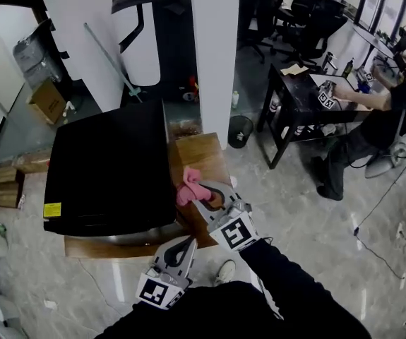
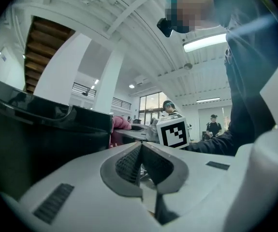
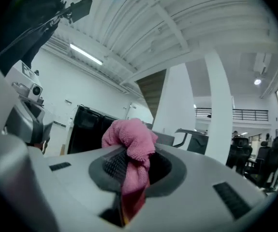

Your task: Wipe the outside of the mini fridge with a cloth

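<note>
The right tongs (image 3: 135, 170) are pinched shut on a pink microfibre cloth (image 3: 130, 138). A bunched wad stands proud of the tips and a tail runs back between the jaws. In the head view the cloth (image 1: 188, 184) sits at mid-frame, just beside the right wall of the black mini fridge (image 1: 107, 164). The fridge fills the centre-left and stands on a wooden counter (image 1: 197, 152). Whether cloth and wall actually touch I cannot tell. The left tongs (image 2: 141, 166) are closed with nothing between them, low in the frame near the fridge's near right corner.

The step in hand looks like wiping that right wall. To do it well, lead with the soft wad so that only fabric meets the panel, never the hard tips. Press lightly and evenly, and run long overlapping strokes along the wall, working from the top edge downward. The cloth is bunched, so its working face is small; close passes will likely be needed to avoid missed strips. The idle left tongs could brace the fridge against sliding on the counter.
</note>
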Demonstrator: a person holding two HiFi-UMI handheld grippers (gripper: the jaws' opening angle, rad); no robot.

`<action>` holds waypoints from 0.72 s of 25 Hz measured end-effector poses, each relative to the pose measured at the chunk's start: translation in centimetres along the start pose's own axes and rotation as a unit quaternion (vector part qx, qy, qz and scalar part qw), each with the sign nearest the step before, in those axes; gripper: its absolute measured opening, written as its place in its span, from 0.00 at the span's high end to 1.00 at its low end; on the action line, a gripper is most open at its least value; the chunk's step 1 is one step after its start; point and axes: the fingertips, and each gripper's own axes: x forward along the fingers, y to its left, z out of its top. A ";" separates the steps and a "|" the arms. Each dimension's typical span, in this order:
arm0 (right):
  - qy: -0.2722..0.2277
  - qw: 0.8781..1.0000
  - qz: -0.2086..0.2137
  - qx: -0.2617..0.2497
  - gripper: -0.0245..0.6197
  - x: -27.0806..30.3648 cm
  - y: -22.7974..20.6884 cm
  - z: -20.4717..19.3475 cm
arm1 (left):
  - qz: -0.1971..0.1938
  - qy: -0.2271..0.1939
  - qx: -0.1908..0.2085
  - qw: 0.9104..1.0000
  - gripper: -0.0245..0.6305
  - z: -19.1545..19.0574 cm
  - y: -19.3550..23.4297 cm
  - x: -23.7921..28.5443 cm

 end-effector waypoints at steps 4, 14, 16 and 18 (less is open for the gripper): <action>-0.033 0.999 0.040 -0.019 0.86 2.0 0.6 0.6 | 0.043 0.014 -0.001 0.999 0.96 -0.6 0.6 -0.1; -0.031 0.995 0.088 0.038 0.87 3.4 2.6 -4.8 | 0.096 0.037 -0.024 0.994 0.96 -4.4 1.8 0.4; -0.032 0.994 0.089 0.062 0.87 3.4 3.0 -6.4 | 0.097 0.030 -0.026 0.994 0.96 -5.3 1.8 1.1; -0.031 0.992 0.088 0.088 0.87 3.2 3.1 -8.2 | 0.100 0.020 -0.026 0.994 0.96 -6.4 1.8 1.9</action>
